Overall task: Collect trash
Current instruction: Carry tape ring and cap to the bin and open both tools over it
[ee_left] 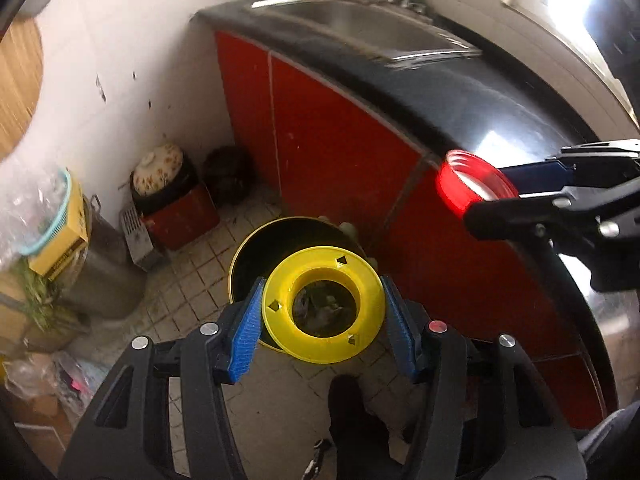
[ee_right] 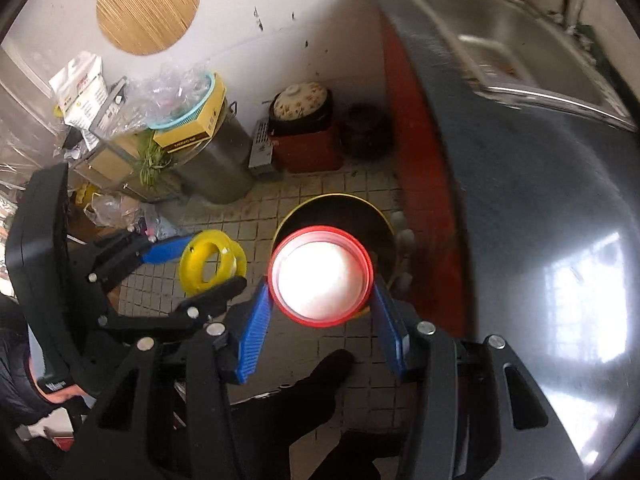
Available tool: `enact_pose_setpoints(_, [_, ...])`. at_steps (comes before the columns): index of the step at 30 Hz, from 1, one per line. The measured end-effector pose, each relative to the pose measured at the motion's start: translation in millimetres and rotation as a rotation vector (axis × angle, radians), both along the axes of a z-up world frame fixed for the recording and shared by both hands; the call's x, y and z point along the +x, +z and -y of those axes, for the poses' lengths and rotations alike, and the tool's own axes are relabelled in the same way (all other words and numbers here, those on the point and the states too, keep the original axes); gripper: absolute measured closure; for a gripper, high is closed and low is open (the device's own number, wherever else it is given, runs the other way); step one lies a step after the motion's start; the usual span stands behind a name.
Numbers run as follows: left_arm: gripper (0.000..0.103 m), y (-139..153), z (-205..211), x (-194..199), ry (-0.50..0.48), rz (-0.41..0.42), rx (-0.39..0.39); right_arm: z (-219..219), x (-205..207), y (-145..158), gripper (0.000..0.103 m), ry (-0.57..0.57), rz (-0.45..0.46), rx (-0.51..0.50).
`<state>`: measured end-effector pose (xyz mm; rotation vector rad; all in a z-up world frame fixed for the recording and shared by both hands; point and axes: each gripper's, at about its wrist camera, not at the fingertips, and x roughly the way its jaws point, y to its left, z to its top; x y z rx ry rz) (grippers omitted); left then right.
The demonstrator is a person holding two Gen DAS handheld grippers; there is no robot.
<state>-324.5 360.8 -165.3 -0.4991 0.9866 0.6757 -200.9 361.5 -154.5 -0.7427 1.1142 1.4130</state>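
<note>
My left gripper (ee_left: 323, 314) is shut on a yellow plastic spool (ee_left: 323, 309), held above a round black bin with a yellow rim (ee_left: 256, 240) on the tiled floor. Trash shows in the bin through the spool's hole. My right gripper (ee_right: 320, 308) is shut on a red-rimmed lid (ee_right: 321, 276) with a white inside, held over the same bin (ee_right: 320, 204). The right gripper with the lid (ee_left: 472, 184) shows at the right of the left wrist view; the left gripper with the spool (ee_right: 210, 262) shows at the left of the right wrist view.
A black counter with a steel sink (ee_left: 360, 28) and red cabinet doors (ee_left: 340, 140) runs along the right. A metal pot (ee_right: 224, 164), a red box with a lidded pot (ee_right: 304, 136), boxes and plastic bags crowd the wall. A dark shoe (ee_right: 320, 384) stands below the bin.
</note>
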Motion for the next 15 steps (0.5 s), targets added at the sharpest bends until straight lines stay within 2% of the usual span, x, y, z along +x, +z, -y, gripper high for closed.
enact_pose_setpoints(6, [0.048,-28,-34,-5,0.011,0.025,-0.062,-55,-10,-25,0.054,0.007,0.0,-0.059])
enact_pose_setpoints(11, [0.048,-40,-49,5,-0.013,0.03,-0.086,-75,-8,-35,0.054,0.004,-0.003,-0.088])
enact_pose_setpoints(12, [0.046,-43,-51,5,-0.011,0.026,-0.087,-79,-7,-37,0.053,0.007,-0.008,-0.099])
enact_pose_setpoints(14, [0.028,-47,-56,5,-0.001,0.02,-0.092,-80,-4,-38,0.044,0.005,-0.006,-0.102])
enact_pose_setpoints(15, [0.028,-48,-57,5,0.008,0.023,-0.092,-80,-3,-39,0.039,0.0,-0.006,-0.102])
